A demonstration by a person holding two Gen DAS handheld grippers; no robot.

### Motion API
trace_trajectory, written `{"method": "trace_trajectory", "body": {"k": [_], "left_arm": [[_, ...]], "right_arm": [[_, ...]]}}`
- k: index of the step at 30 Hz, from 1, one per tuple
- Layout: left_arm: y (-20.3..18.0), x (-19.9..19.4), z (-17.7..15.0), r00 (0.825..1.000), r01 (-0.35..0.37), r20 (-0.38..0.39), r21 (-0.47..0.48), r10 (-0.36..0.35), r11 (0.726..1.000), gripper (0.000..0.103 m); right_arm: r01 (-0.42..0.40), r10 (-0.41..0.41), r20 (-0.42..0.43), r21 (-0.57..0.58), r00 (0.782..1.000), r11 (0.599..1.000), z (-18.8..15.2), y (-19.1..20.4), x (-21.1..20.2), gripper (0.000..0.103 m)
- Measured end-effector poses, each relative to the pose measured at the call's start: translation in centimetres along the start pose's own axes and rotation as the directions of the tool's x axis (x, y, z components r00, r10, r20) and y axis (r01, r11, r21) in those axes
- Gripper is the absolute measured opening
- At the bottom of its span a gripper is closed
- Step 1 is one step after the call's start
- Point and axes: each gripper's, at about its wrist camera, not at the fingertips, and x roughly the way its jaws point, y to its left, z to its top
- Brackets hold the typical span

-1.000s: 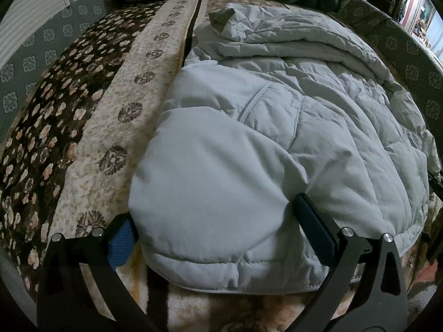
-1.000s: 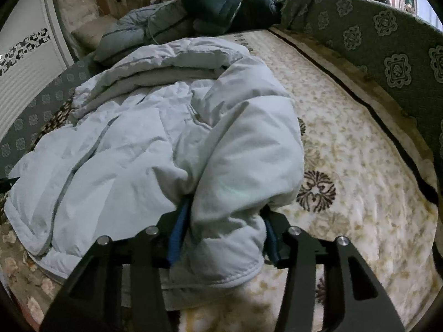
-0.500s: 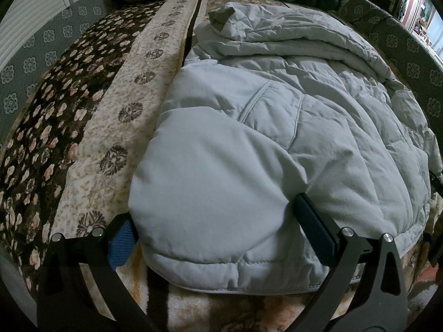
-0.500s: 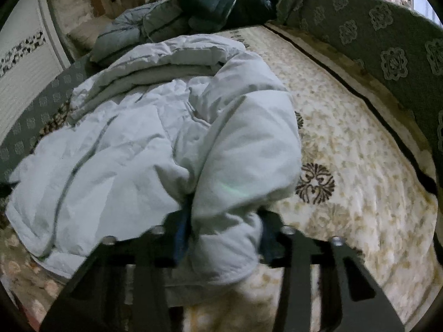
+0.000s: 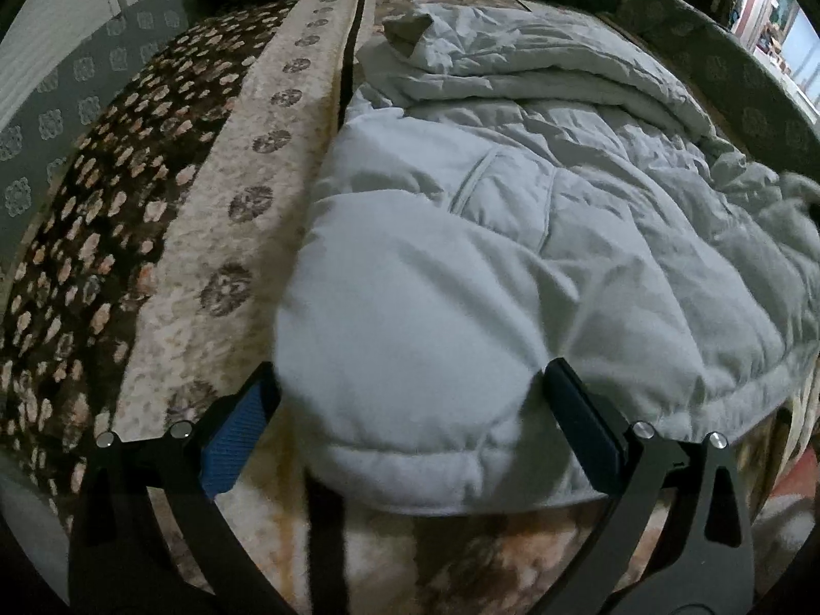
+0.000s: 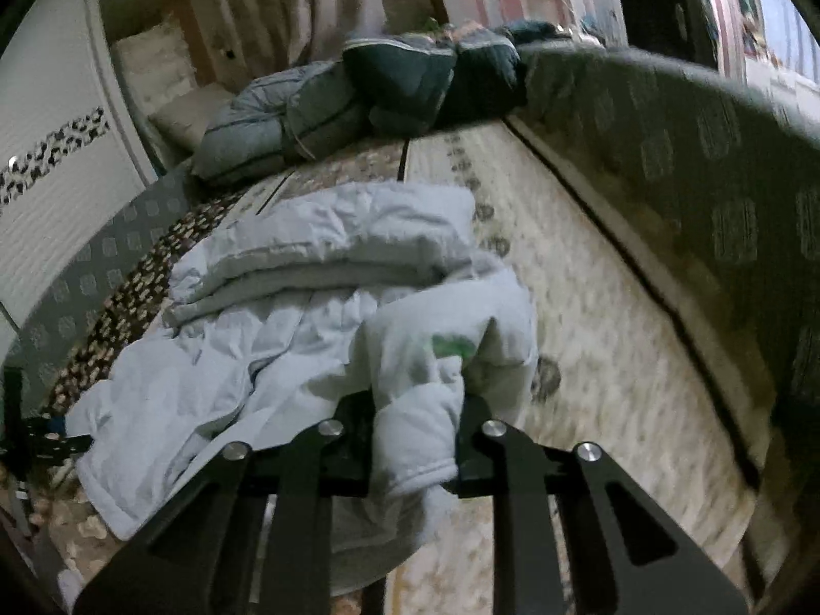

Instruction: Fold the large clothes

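Pale padded coat [image 5: 538, 236] spread on bed [image 6: 589, 277], long axis running away from both tongs. Right tongs [image 6: 415, 441], just closing, pinch its sleeve cuff; left tongs [image 5: 410, 410] gape, straddling near hem corner.

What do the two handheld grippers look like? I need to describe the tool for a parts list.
Both are black, flat-plate linkages with cut-out slots and round silver pivot pins. The left gripper has blue ribbed pads on its fingers. On the right gripper, the pads look dark; their colour cannot be made out. No cables, markings or sleeves show.
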Motion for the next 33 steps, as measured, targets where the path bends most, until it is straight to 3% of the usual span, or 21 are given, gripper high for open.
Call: {"method": "trace_trajectory", "body": {"k": [11,16,20,22,26,28,33], "left_arm": [[1.4,-2.4,-0.7,1.000,-0.010,0.008,0.079,0.009,0.997,0.100],[1.1,-4.0,-2.5,1.000,0.020,0.017,0.121,-0.022,0.992,0.100],[0.0,-3.5,-4.3,0.999,-0.032,0.003,0.179,0.032,0.983,0.100],[0.3,-3.0,-4.0,0.997,-0.073,0.026,0.145,0.070,0.987,0.100],[1.4,-1.4,-2.4,0.999,-0.031,0.019,0.062,0.030,0.998,0.100],[1.4,-0.7,-1.5,0.999,-0.045,0.031,0.049,0.044,0.998,0.100],[1.0,-2.9,1.6,0.987,-0.103,0.129,0.040,0.097,0.994,0.082]], "right_arm": [[0.044,-0.044,-0.033,0.012,0.998,0.999,2.8,-0.8,3.3,0.019],[0.048,-0.046,-0.047,0.030,0.998,0.998,3.6,-1.4,4.4,0.019],[0.050,-0.048,-0.051,0.041,0.998,0.998,3.9,-1.5,4.9,0.019],[0.055,-0.053,-0.052,0.038,0.997,0.998,4.0,-1.3,4.9,0.019],[0.057,-0.055,-0.055,0.028,0.997,0.998,4.0,-1.5,5.0,0.019],[0.056,-0.054,-0.056,0.032,0.997,0.998,4.0,-1.5,4.9,0.019],[0.054,-0.053,-0.073,0.012,0.996,0.998,4.0,-1.1,4.8,0.019]]}}
